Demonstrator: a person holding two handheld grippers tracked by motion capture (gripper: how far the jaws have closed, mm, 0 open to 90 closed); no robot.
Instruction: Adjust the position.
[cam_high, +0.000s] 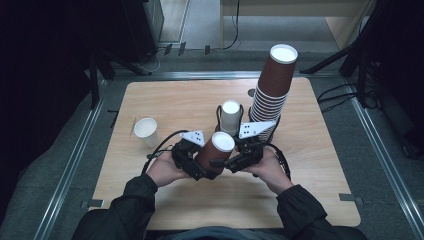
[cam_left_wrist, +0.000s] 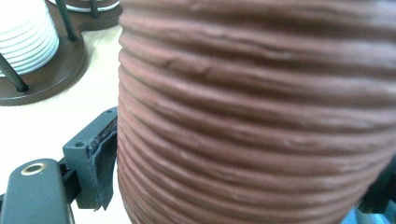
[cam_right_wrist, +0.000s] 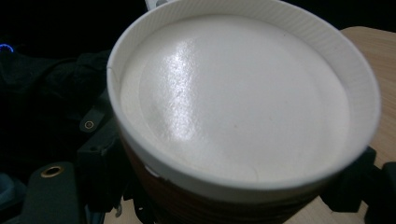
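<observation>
Where grey floor (cam_high: 60, 165) surrounds it, wooden table (cam_high: 175, 100) bears cups (cam_high: 272, 95).

The cup (cam_high: 216, 150) looked like paper, its brown wall (cam_left_wrist: 252, 121) ribbed, rough and matt; its white base (cam_right_wrist: 238, 102) was smooth with a soft sheen, its rim finely ridged; the table (cam_high: 165, 100) was pale wood-grain, smooth and matt; the brown stack (cam_high: 272, 95) showed the same ribbed paper; the white stack (cam_left_wrist: 25, 39) was ribbed too, on a smooth brown stand (cam_left_wrist: 51, 79) with thin dark rods; the left gripper (cam_high: 192, 157) was matt black plastic; its pad (cam_left_wrist: 105, 163) looked rubbery and worn; a brassy metal eyelet sat in its body; the sleeves (cam_high: 125, 205) were dark matt cloth.
</observation>
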